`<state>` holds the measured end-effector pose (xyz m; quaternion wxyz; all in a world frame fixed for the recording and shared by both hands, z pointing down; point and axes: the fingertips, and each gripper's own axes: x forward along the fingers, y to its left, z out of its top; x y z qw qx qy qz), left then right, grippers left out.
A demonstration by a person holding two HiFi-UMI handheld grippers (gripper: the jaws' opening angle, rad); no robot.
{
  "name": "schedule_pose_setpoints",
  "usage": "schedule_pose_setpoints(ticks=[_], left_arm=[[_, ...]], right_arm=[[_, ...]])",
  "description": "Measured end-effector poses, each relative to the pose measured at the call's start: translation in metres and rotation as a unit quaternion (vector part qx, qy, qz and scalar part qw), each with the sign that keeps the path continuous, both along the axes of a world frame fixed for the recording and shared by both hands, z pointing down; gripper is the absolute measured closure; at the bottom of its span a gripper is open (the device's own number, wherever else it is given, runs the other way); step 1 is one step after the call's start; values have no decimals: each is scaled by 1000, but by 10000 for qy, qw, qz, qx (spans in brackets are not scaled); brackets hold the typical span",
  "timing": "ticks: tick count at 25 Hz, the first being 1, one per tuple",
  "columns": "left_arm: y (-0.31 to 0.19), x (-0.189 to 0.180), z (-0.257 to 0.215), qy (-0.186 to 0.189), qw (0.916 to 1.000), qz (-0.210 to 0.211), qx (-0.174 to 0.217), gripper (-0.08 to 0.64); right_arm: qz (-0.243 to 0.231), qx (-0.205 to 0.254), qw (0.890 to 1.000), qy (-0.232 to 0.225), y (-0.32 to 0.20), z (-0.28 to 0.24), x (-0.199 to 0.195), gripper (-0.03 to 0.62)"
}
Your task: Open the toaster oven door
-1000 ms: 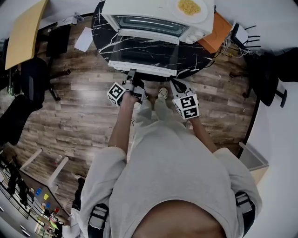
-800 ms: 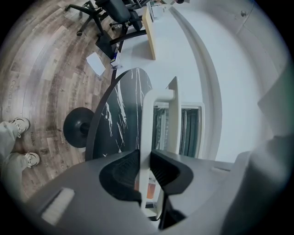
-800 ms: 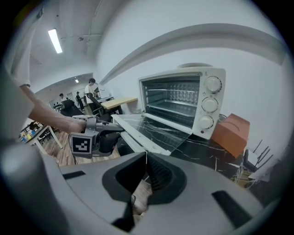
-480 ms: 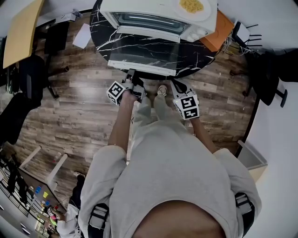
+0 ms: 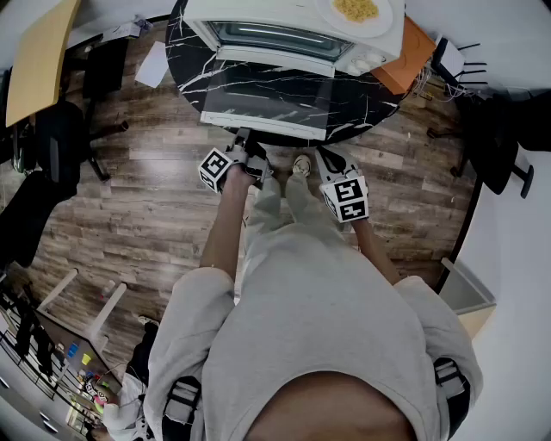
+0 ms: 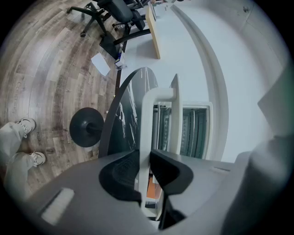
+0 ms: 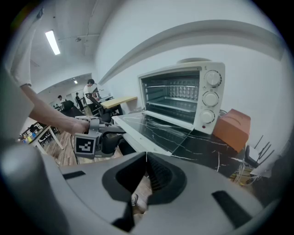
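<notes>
A white toaster oven (image 5: 293,26) stands on a round black marble table (image 5: 362,103). Its glass door (image 5: 267,90) hangs open, lying about flat toward me. My left gripper (image 5: 244,139) is shut on the door's white handle bar (image 6: 146,124), which runs between the two pads in the left gripper view. The open oven cavity (image 7: 177,94) with its racks shows in the right gripper view. My right gripper (image 5: 324,157) hovers just in front of the table edge, right of the door, shut (image 7: 146,160) with nothing in it.
A plate of yellow food (image 5: 355,12) sits on top of the oven. An orange box (image 5: 403,53) stands to its right. The table's pedestal base (image 6: 85,127) and my feet (image 5: 300,168) are below. Office chairs (image 5: 52,146) and a wooden desk (image 5: 43,52) stand at the left.
</notes>
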<state>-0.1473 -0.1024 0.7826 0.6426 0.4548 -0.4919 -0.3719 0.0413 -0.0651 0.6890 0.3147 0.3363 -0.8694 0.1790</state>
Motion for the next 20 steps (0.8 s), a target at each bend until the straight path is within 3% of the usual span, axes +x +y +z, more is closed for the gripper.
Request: schedule_pose_setpoints(ticks=[9, 20], left_arm=[[1, 1, 6, 21, 9999, 40, -150, 482], [1, 1, 7, 57, 10000, 26, -46, 480]], right_arm=[[42, -17, 10000, -1, 1, 0, 3, 578], [-26, -16, 10000, 8, 2, 3, 1, 578]])
